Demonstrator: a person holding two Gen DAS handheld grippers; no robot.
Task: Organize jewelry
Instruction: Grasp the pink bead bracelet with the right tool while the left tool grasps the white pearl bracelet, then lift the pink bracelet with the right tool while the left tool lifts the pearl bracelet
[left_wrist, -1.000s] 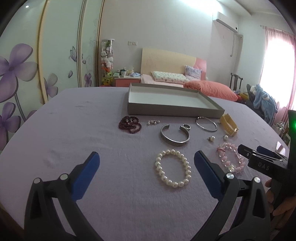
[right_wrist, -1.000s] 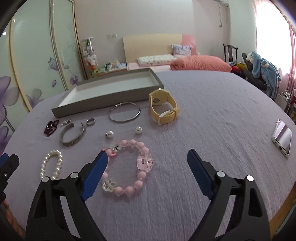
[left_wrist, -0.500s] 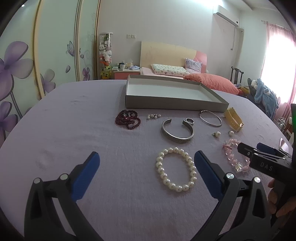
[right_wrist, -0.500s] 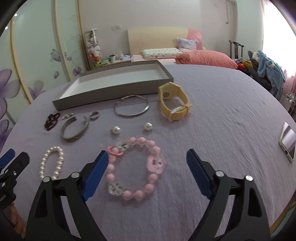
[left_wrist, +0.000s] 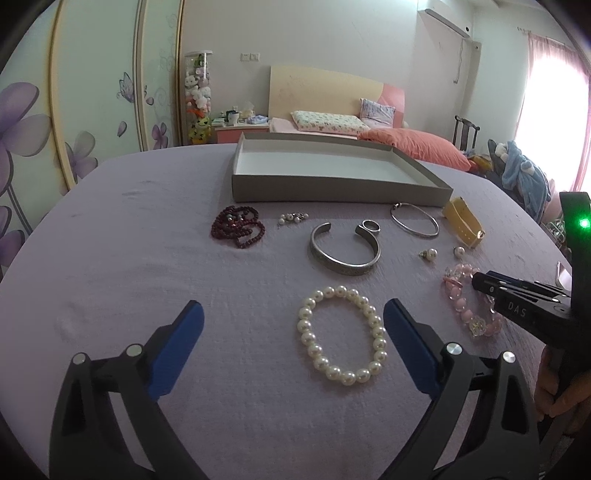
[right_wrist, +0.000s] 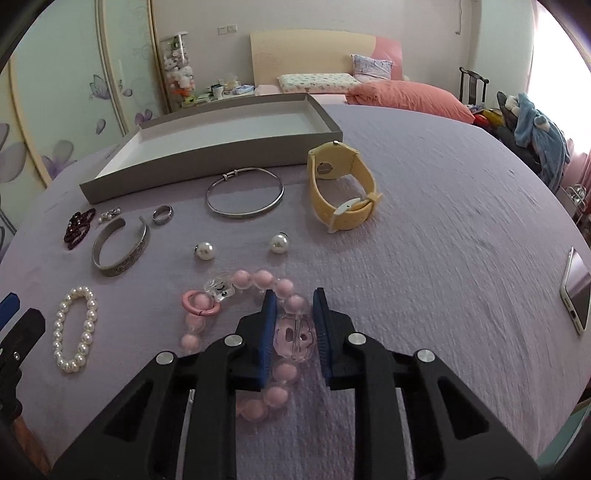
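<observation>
A bedroom, with a bed and salmon pillows behind a round bench (right_wrist: 443, 229) under a lilac cloth. The grey tray (right_wrist: 221, 155) sits at 12 o'clock on it, with nothing inside as far as the views show.

The right tool (right_wrist: 293, 325) has its blue pads narrowed around the clear pink charm of the pink bead bracelet (right_wrist: 258, 280), which lies at 6 o'clock, nearest that camera; whether the pads already pinch it I cannot tell. The left tool (left_wrist: 293, 325) hangs wide open and holds nothing, above the pearl bracelet (left_wrist: 341, 334).

To do this step well, I would close squarely on the big charm rather than the round beads, which would likely roll out of the pads. Then lift straight up until the loop hangs clear, carry it toward 12 o'clock, and release low inside the tray.

Counted on the cloth:
- 1 pink bead bracelet
- 1 pearl bracelet
- 1 dark red bead strand (left_wrist: 238, 229)
- 1 silver cuff (left_wrist: 345, 249)
- 1 thin bangle (right_wrist: 245, 195)
- 1 ring (right_wrist: 163, 214)
- 1 yellow watch (right_wrist: 341, 188)
- 2 loose pearl earrings (right_wrist: 204, 251)
- 1 small pearl cluster (left_wrist: 293, 218)
- 1 phone (right_wrist: 576, 291) at 3 o'clock
</observation>
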